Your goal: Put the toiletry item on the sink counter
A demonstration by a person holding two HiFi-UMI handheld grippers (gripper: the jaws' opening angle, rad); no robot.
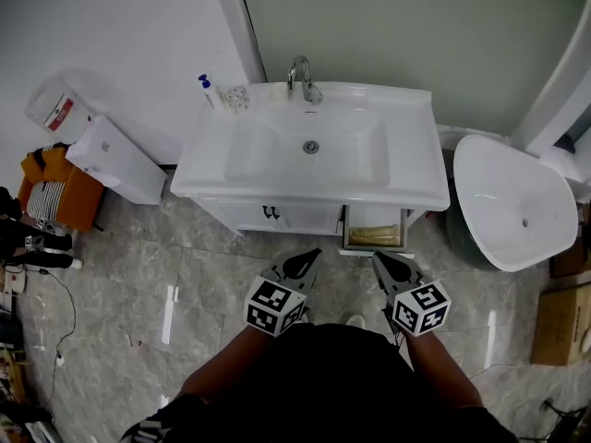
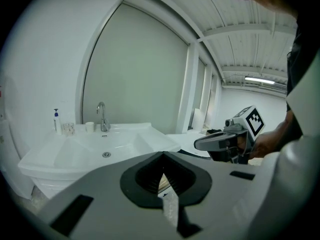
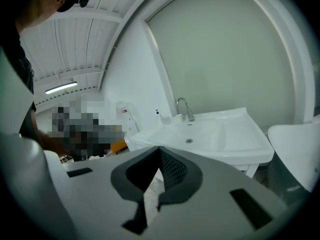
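A white sink counter [image 1: 406, 187] with a chrome faucet [image 1: 301, 77] stands ahead of me. At its back left corner are a pump bottle [image 1: 210, 91] with a blue top and a clear cup [image 1: 237, 97]. Under the counter's right side a drawer [image 1: 376, 235] is open, with something tan inside. My left gripper [image 1: 309, 257] and right gripper [image 1: 380, 258] hover side by side over the floor just in front of the cabinet. Both are shut and empty. The left gripper view shows the bottle [image 2: 56, 120] and the right gripper [image 2: 200, 143] off to its right.
A white oval basin [image 1: 508, 201] leans at the right of the counter, with a cardboard box [image 1: 561, 321] beyond it. A white bin [image 1: 115, 160] and an orange seat [image 1: 55, 192] stand at the left. Grey marble tiles [image 1: 138, 312] cover the floor.
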